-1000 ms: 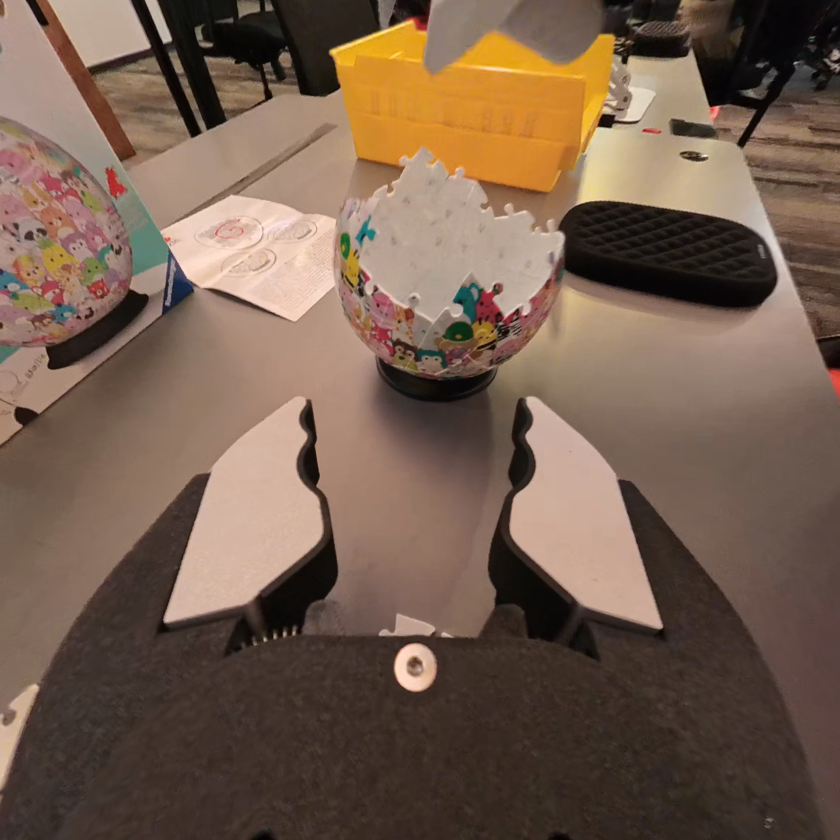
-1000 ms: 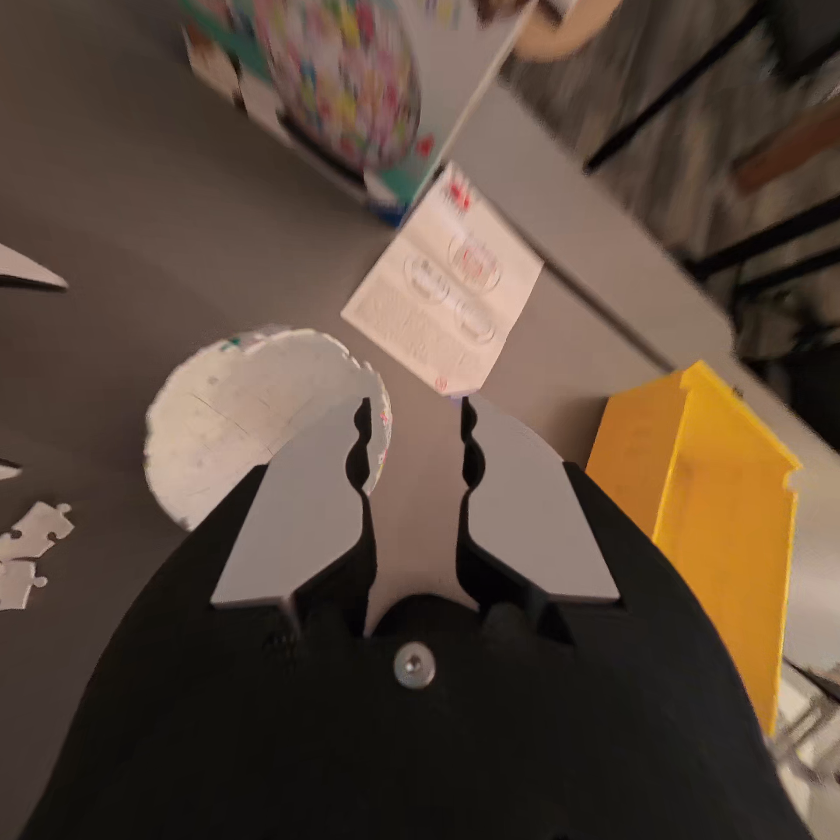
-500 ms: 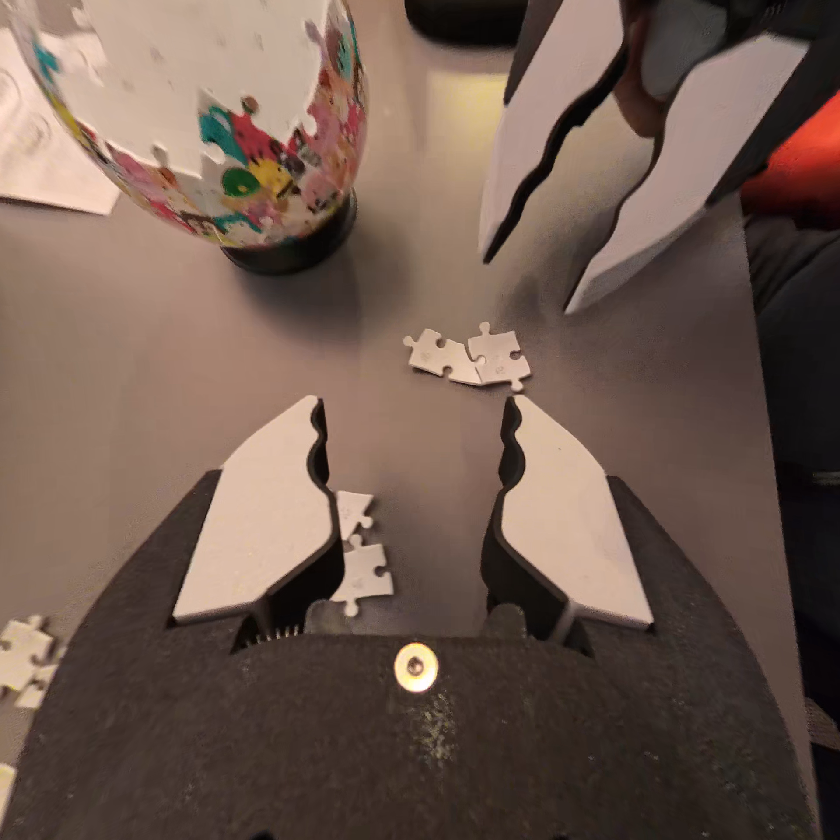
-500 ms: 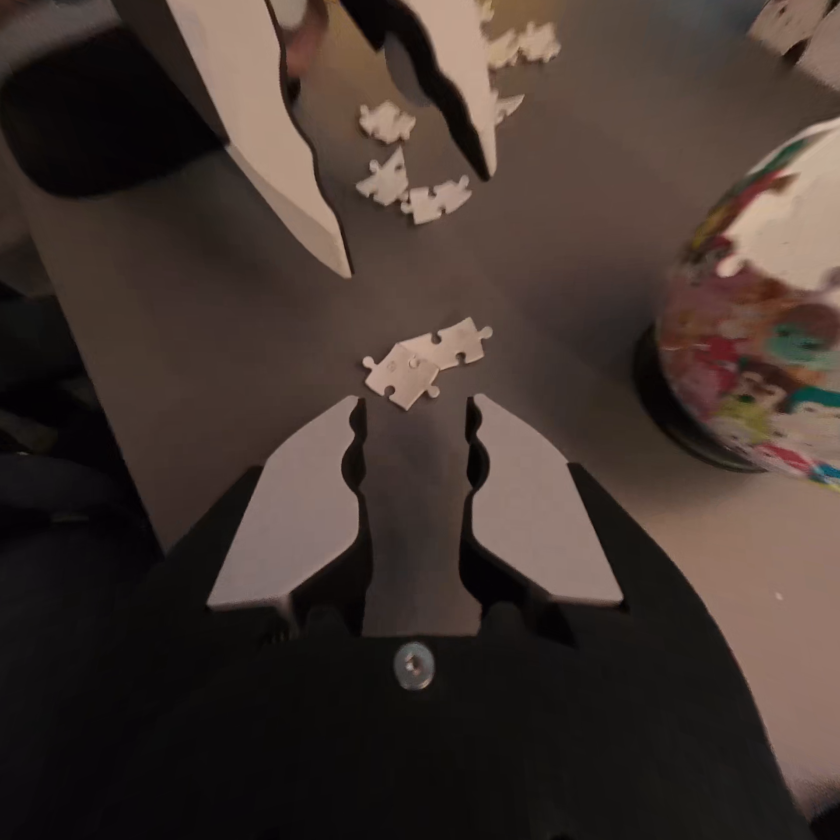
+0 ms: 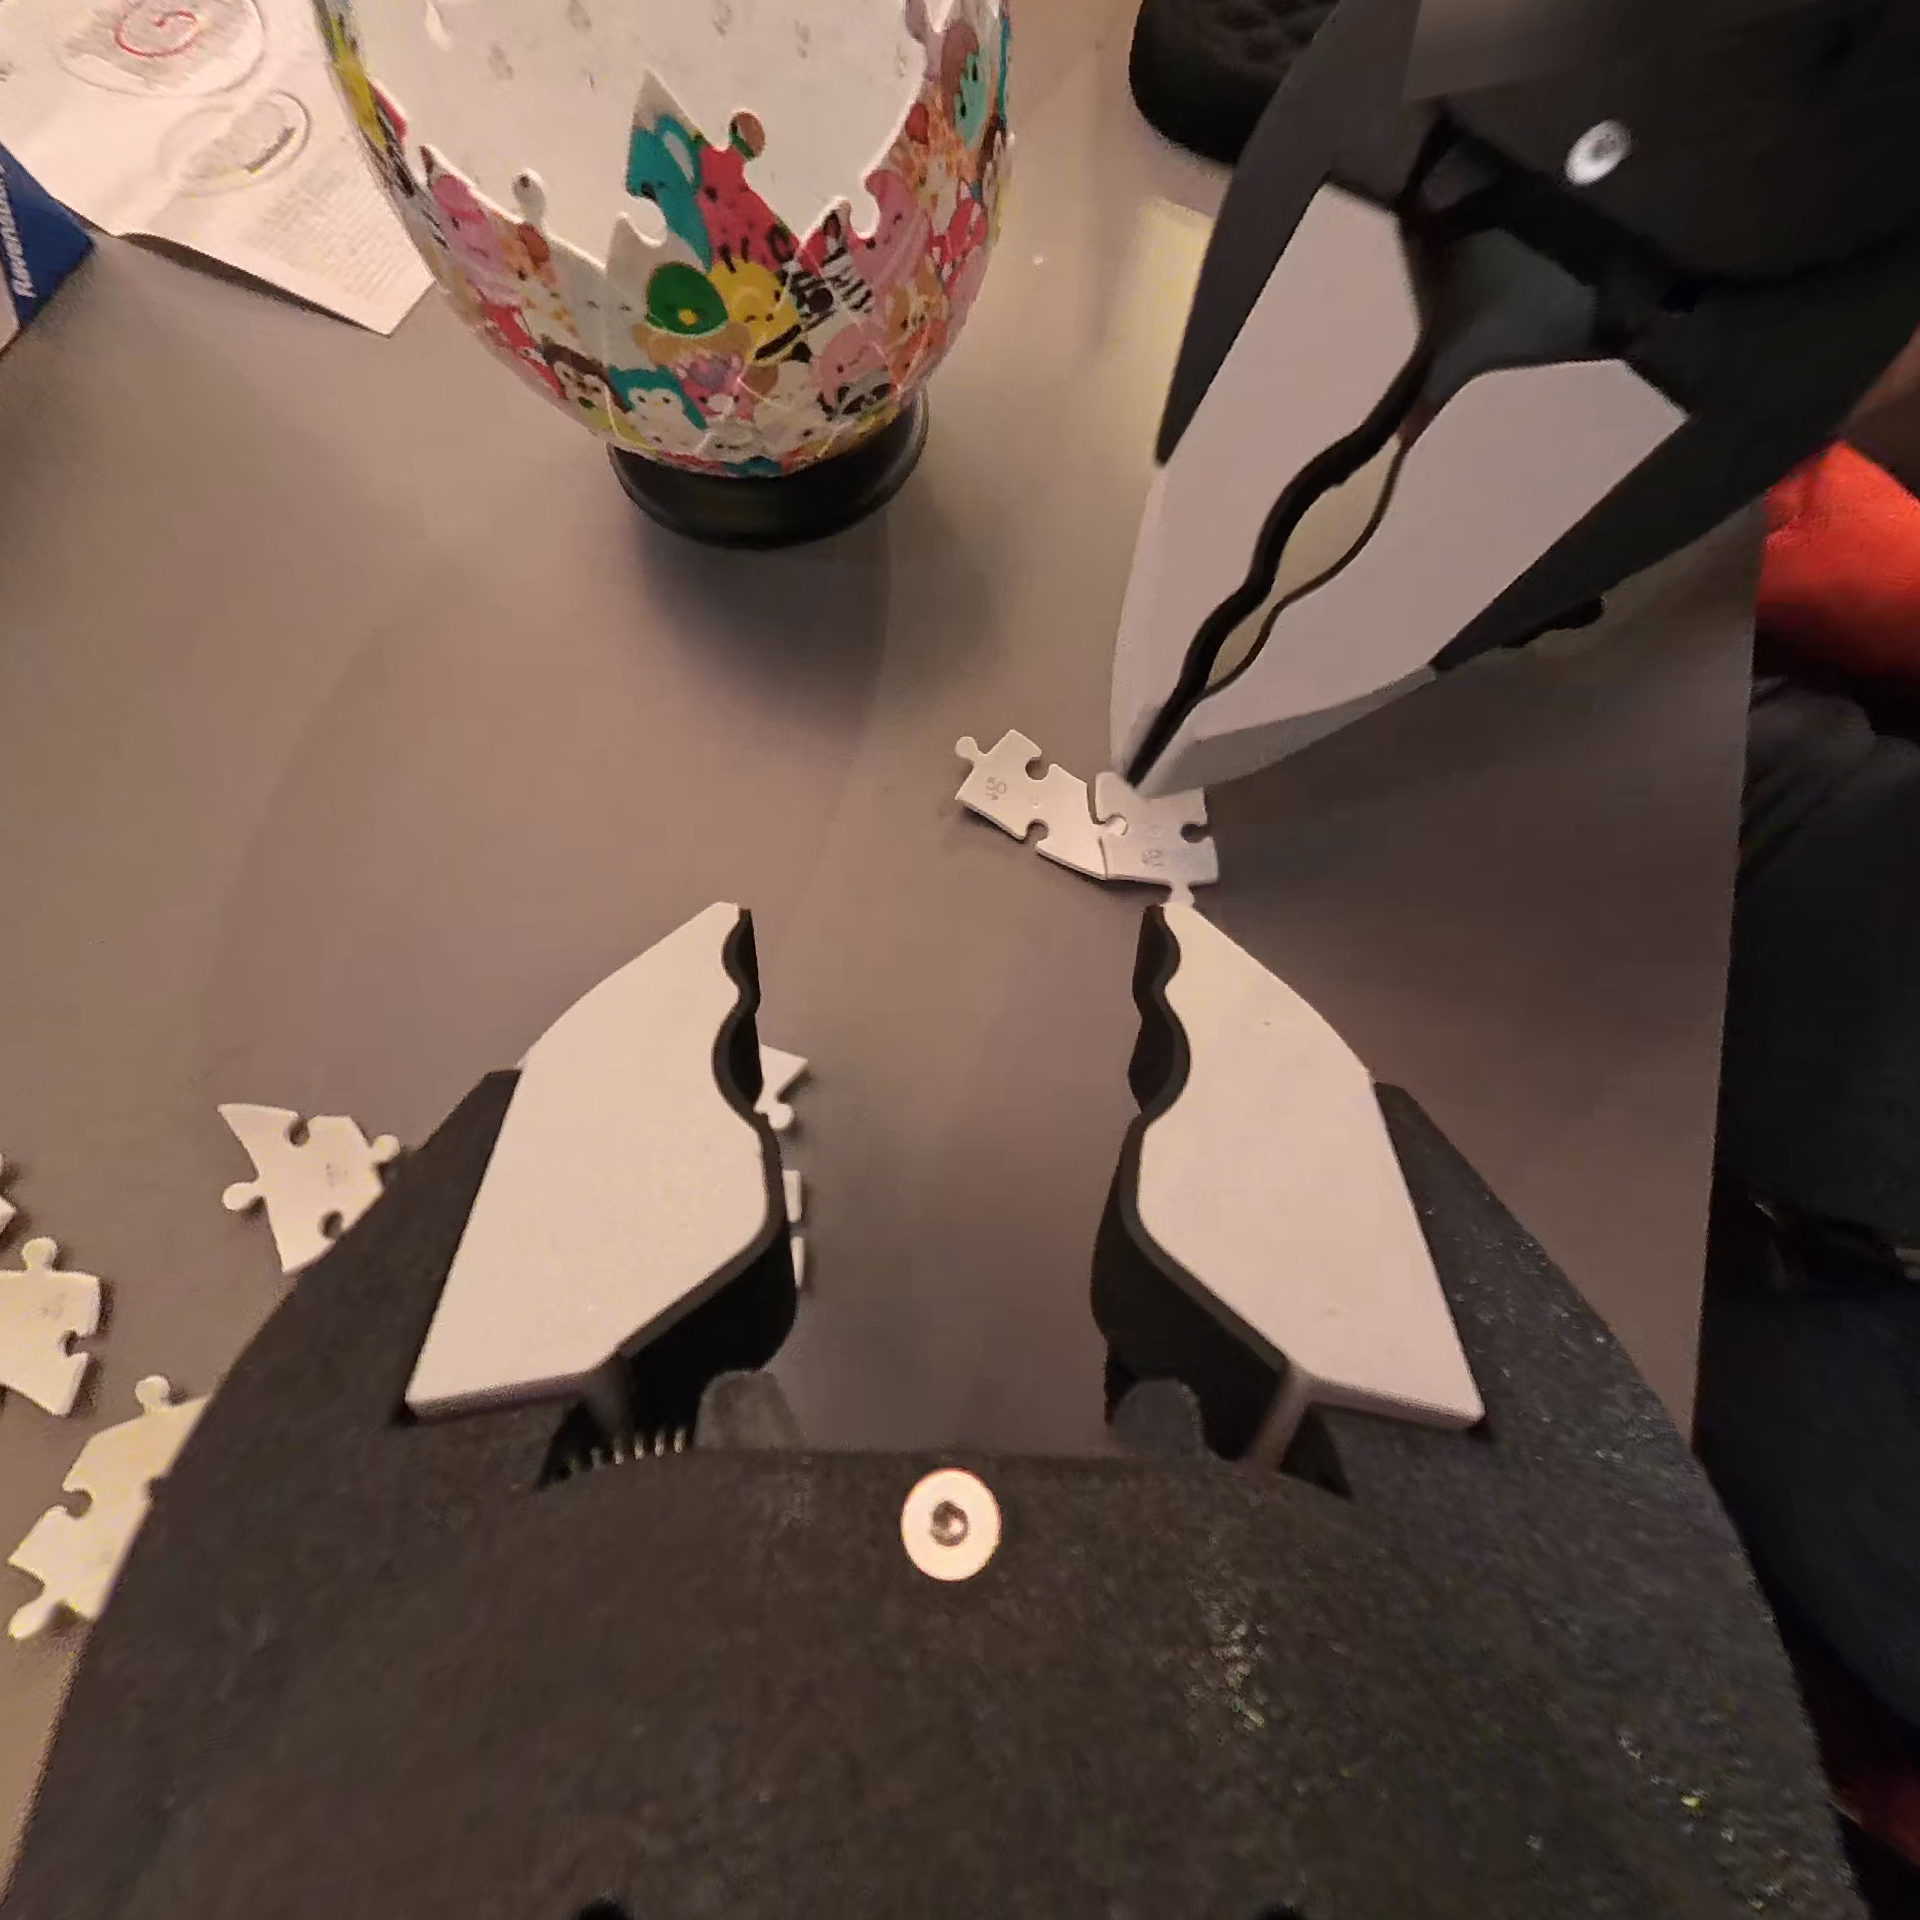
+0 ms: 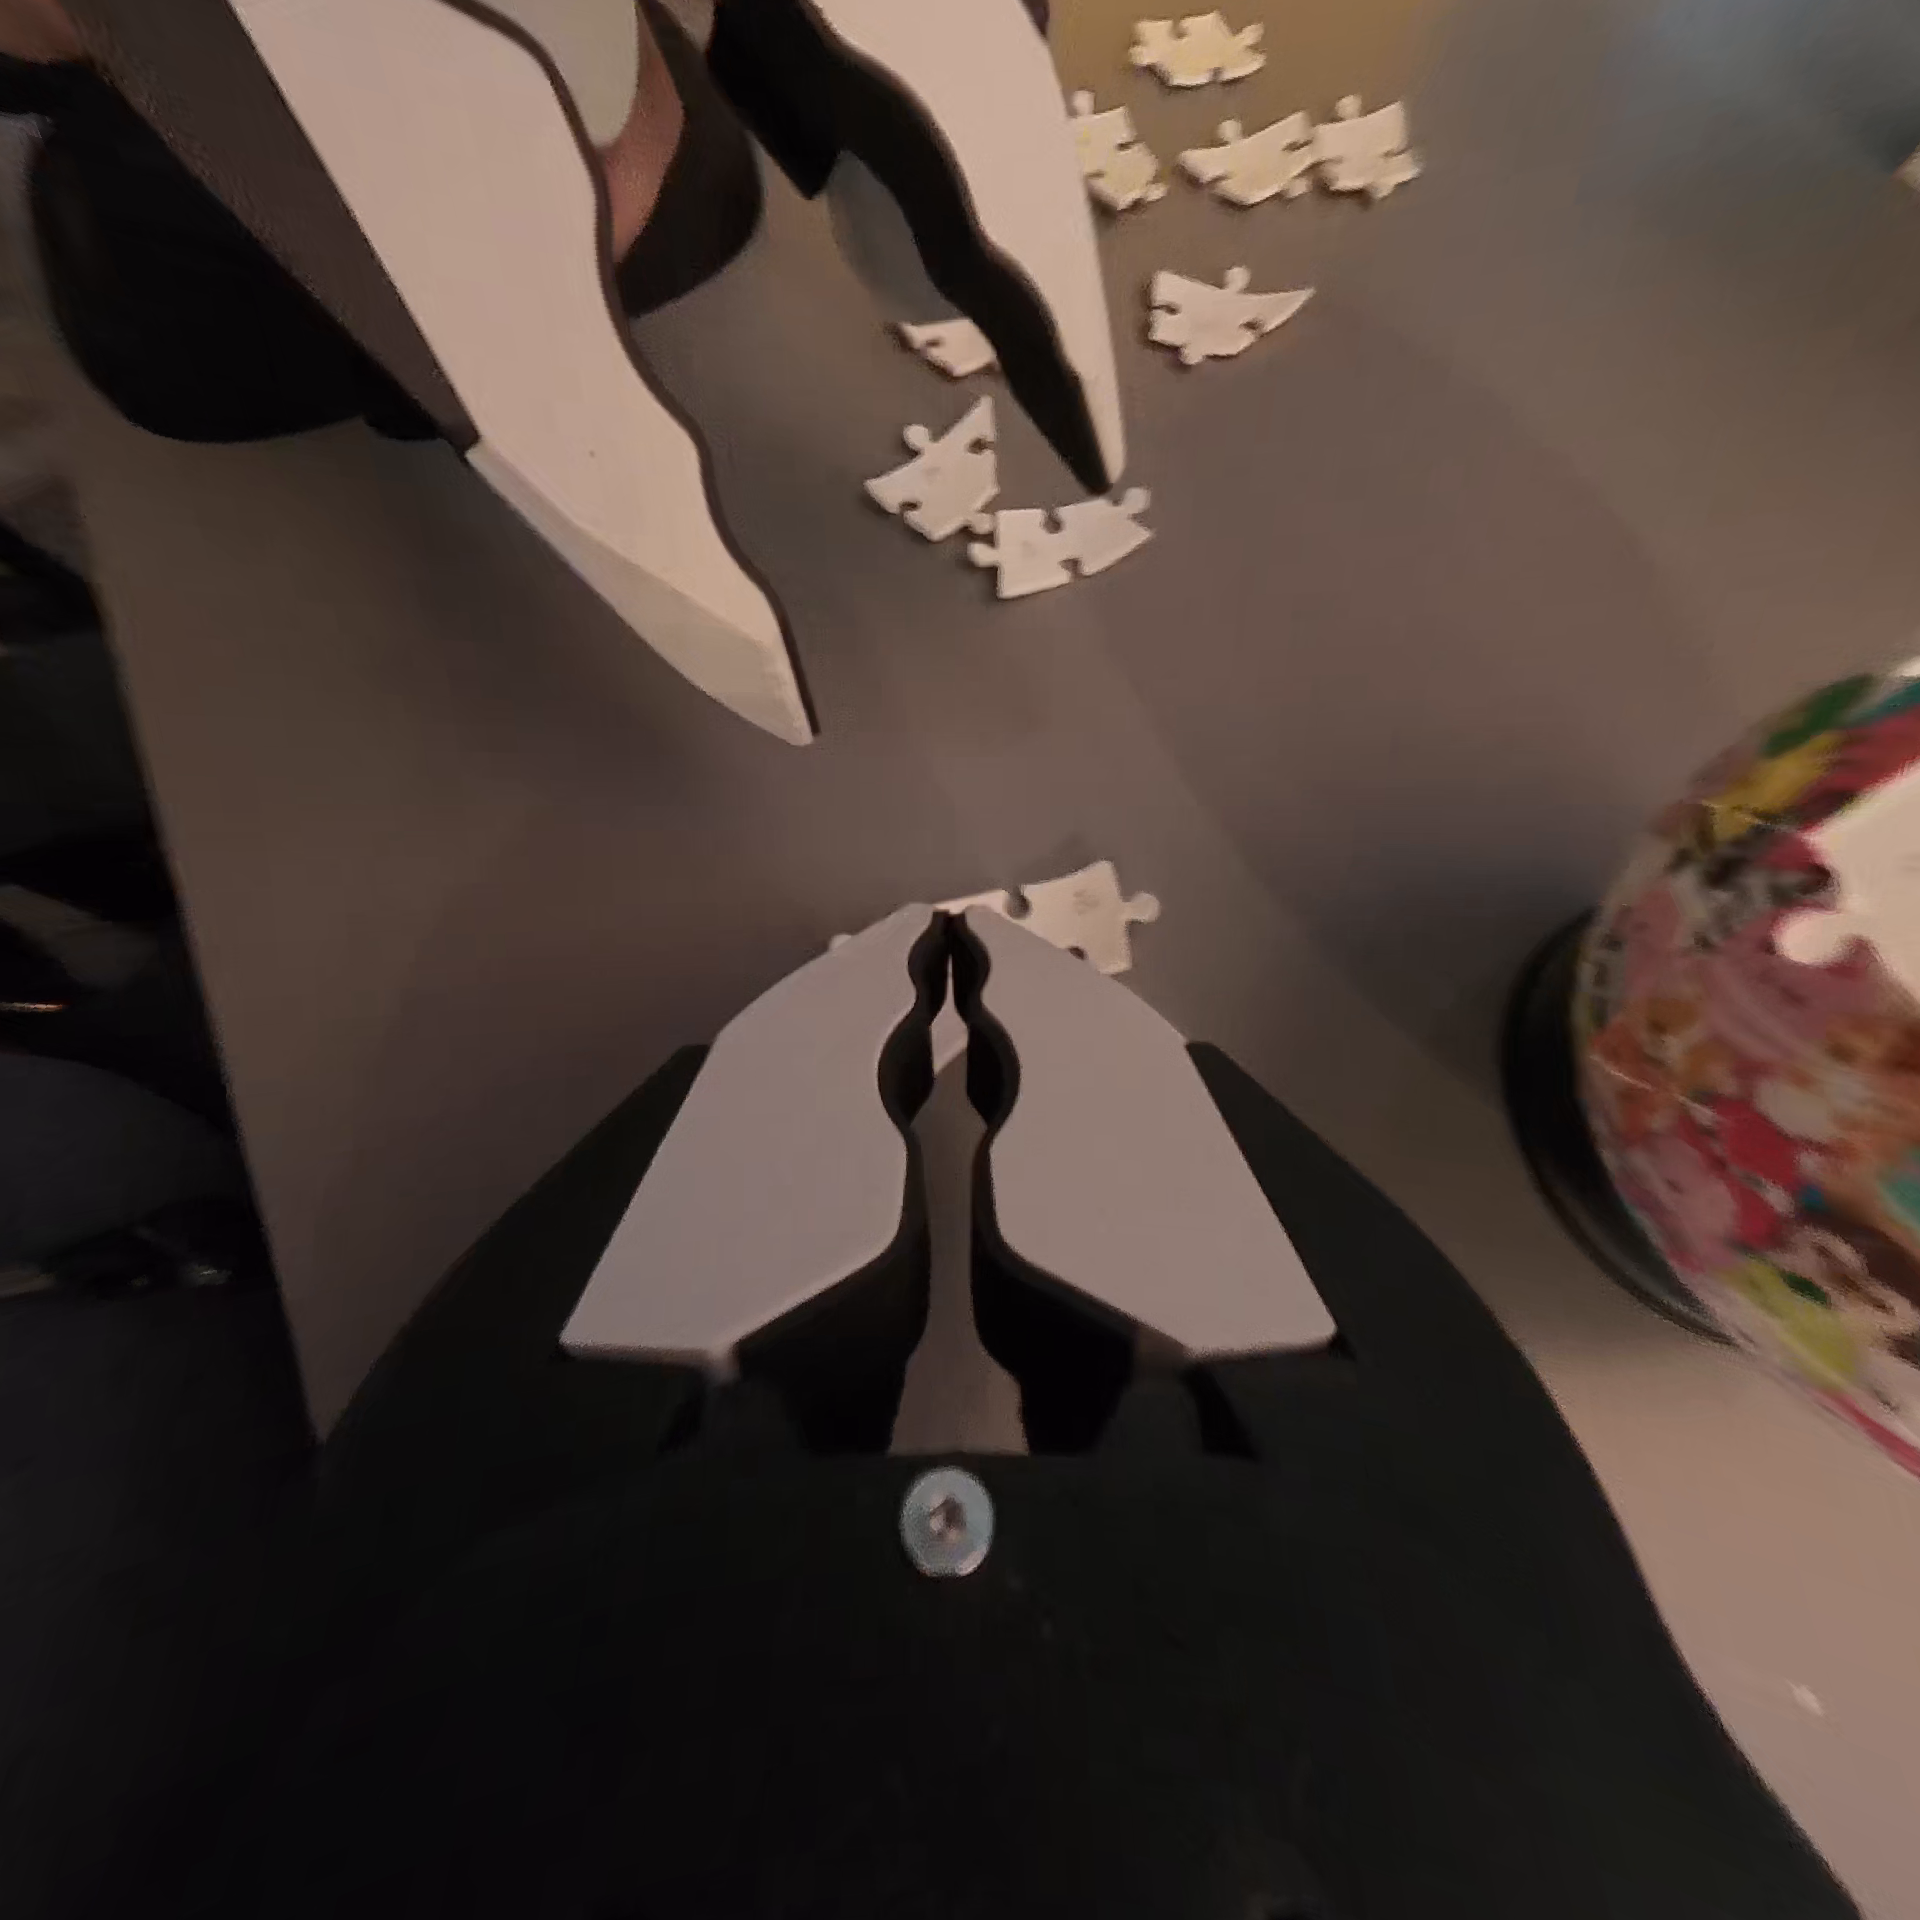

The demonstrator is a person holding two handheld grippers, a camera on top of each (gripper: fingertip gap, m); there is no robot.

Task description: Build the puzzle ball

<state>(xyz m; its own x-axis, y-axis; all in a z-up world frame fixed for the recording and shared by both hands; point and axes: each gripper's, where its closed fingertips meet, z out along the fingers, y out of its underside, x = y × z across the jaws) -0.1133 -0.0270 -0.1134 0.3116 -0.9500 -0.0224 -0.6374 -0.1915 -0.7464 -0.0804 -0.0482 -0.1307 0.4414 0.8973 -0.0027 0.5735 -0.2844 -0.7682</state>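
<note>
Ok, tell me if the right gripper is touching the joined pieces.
Touching. In the left wrist view the right gripper, fingertips together, meets the top edge of the joined pieces with no gap showing.

Small printed numbers mark the pale backs of two joined puzzle pieces lying on the grey tabletop. At the top left, a folded paper leaflet carries fine print and round diagrams, and white lettering runs along the blue corner of a box.
</note>
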